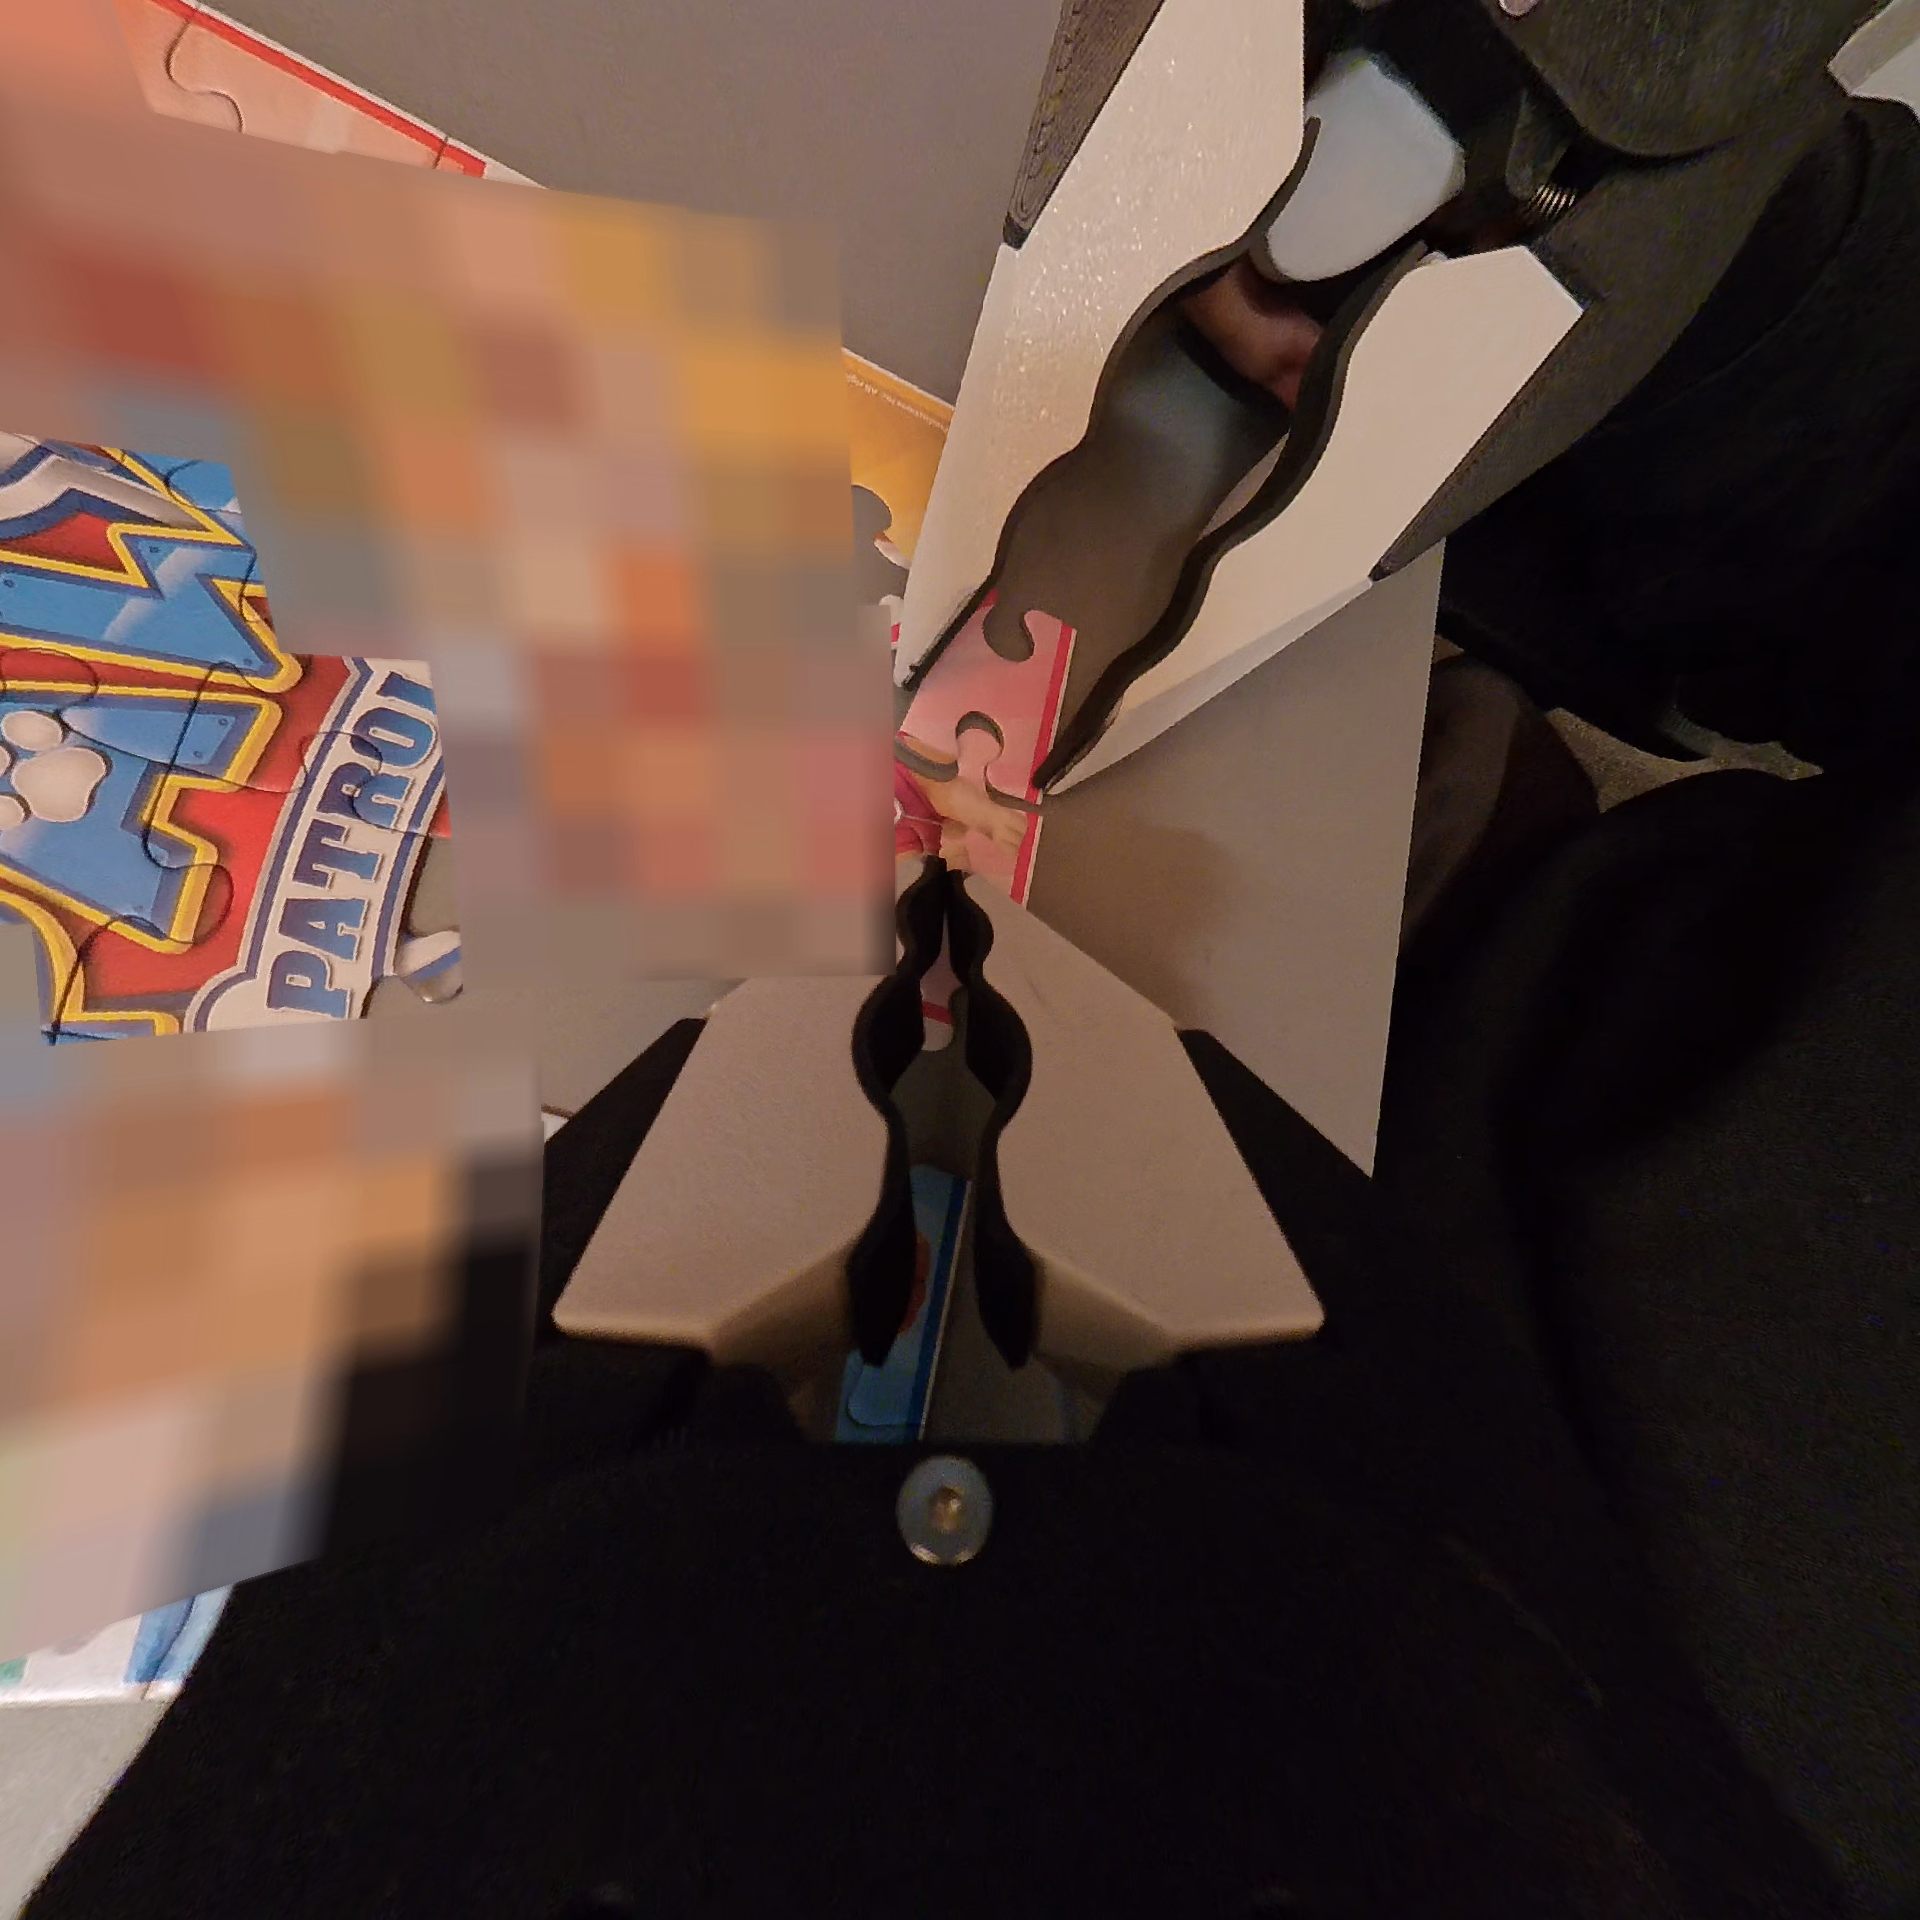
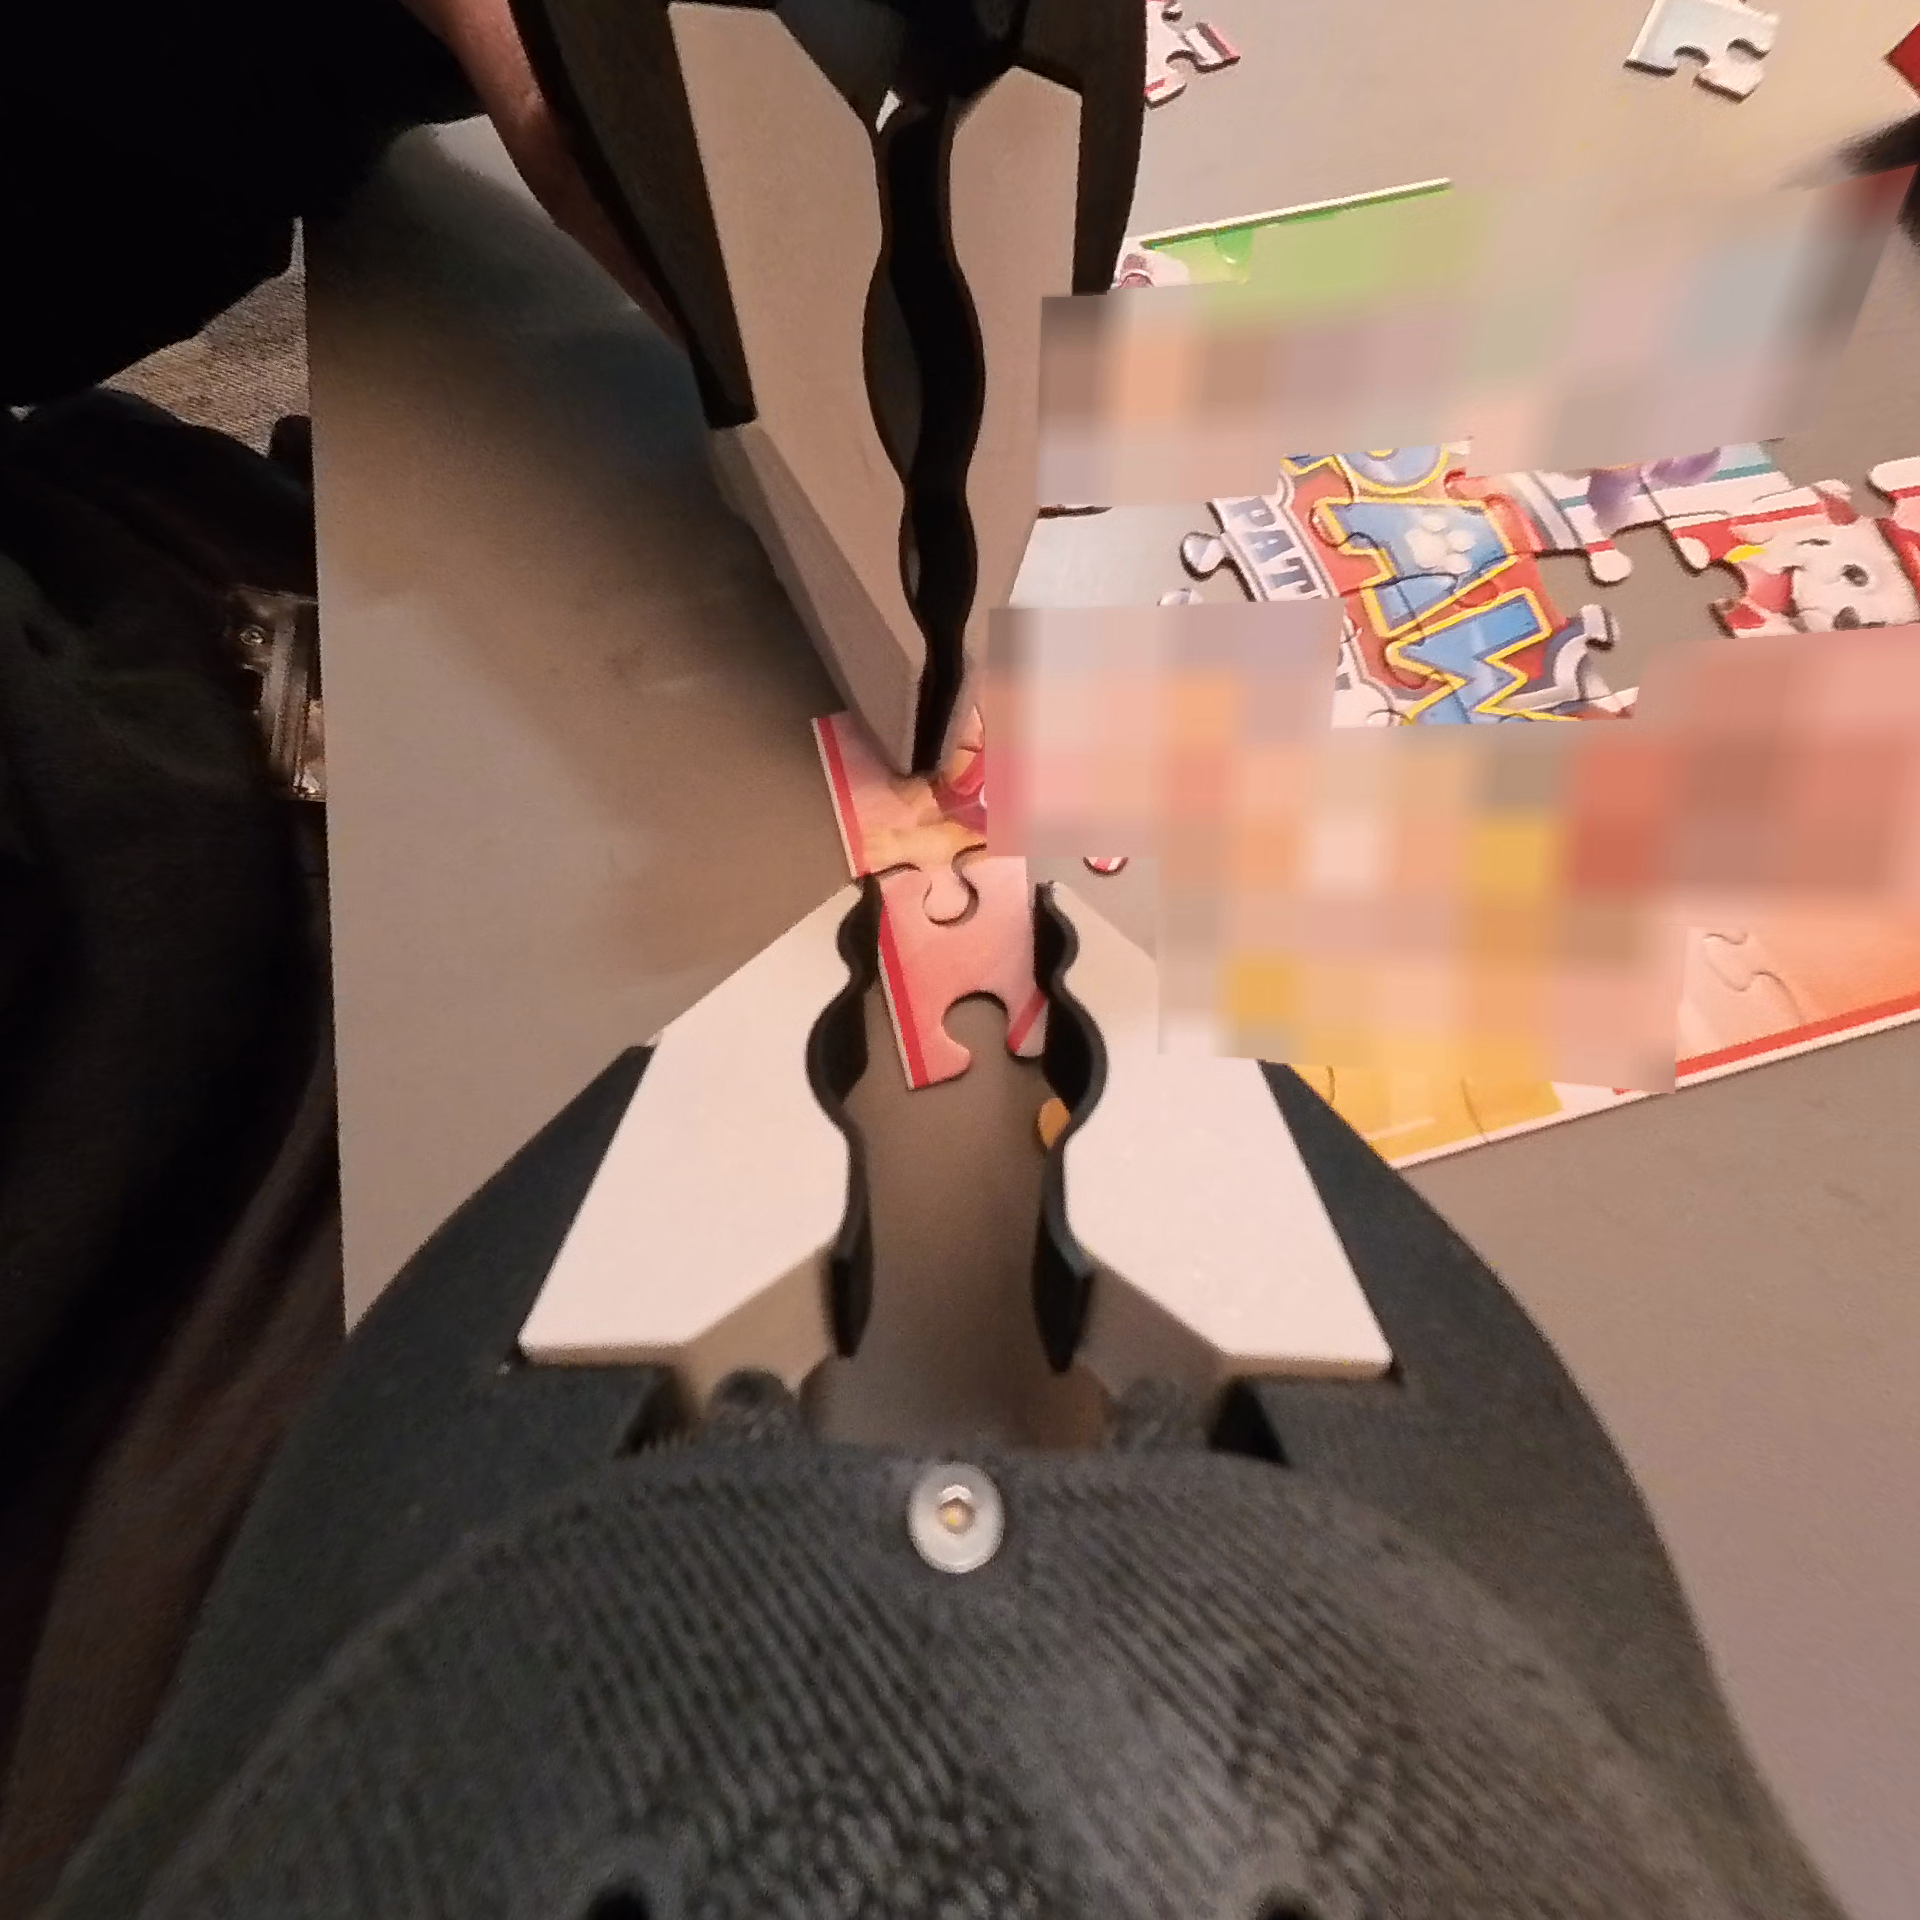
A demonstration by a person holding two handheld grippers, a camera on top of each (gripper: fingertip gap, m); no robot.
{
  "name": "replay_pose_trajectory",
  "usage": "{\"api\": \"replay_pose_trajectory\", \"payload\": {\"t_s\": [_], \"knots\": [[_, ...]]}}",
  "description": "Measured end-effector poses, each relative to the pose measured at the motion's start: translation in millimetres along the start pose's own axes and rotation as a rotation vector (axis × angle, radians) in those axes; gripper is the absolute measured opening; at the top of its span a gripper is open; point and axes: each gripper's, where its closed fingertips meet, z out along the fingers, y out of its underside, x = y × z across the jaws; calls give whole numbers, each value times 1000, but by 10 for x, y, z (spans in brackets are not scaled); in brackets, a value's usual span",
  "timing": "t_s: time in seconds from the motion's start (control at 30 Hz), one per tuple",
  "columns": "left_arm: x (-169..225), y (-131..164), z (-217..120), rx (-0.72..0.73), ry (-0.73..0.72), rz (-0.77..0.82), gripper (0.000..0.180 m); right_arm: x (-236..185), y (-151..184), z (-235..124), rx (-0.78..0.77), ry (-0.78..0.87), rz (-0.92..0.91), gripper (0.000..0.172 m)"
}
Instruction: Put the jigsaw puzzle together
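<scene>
The right tongs [image 2: 951, 914] stand part-open astride a pink puzzle piece [image 2: 966, 977] that lies flat on the grey bench [image 2: 540, 644]. The left finger's black wavy pad meets the piece's red-striped edge; whether the other pad [image 2: 1065, 997] touches it I cannot tell. The piece has a round notch in its near end and takes the knob of a second pink-and-orange piece [image 2: 894, 800] at its far end.

The left tongs [image 1: 940, 894] are narrowed almost shut, tips down on that second piece, nothing plainly caught between them. Both pieces carry a red-and-white stripe on the side facing the bench edge.

Beside them lies the part-built puzzle [image 2: 1455, 603], blue, red and yellow, with gaps. 2 loose pieces [image 2: 1704, 42] lie farther off.
</scene>
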Motion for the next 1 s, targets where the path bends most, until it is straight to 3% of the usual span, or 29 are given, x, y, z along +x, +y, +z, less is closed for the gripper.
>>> {"api": "replay_pose_trajectory", "payload": {"t_s": [0.4,0.6,1.0], "knots": [[1,0,-1,4,4,-3,0,-12,-60,-13,22,5,-7,33],[1,-1,-2,7,9,-5,0,-7,-76,-62,42,-6,7,21],[2,-3,0,11,15,-9,0,3,-20,-36,18,-4,13,18]]}}
